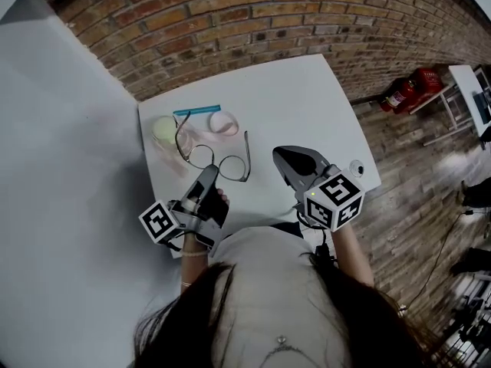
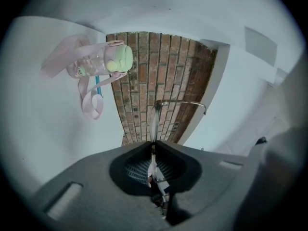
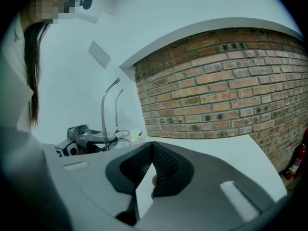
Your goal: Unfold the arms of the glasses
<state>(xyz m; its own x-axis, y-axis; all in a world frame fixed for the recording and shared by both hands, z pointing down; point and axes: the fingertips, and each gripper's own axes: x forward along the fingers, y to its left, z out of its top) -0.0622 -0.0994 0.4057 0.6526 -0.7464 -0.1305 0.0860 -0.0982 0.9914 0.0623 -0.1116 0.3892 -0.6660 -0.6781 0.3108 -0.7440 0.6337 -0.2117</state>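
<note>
— Where are the glasses?

— The glasses are over the near left part of the white table, held by the left tool. Its jaws are pressed together on the near edge of the frame. The left gripper view shows the thin rim pinched between them.

— And the arms?

— Both arms stand out from the frame, apart from each other. In the head view they point toward the far side. In the right gripper view they rise as two thin curved rods.

— Do the glasses touch the table?

— No view makes that clear.

— What about the right tool?

— The right tool is just right of the glasses and clear of them. Its jaw tips meet with nothing between them. Only the white table shows through the gap behind the tips.

— What else is on the table?

— A clear bottle with a pale green lid lies just beyond the glasses on the left. A pink strap curls beside it, and a blue stick lies just past both. A brick wall runs beyond the far edge. A red extinguisher is on the floor to the far right.
</note>
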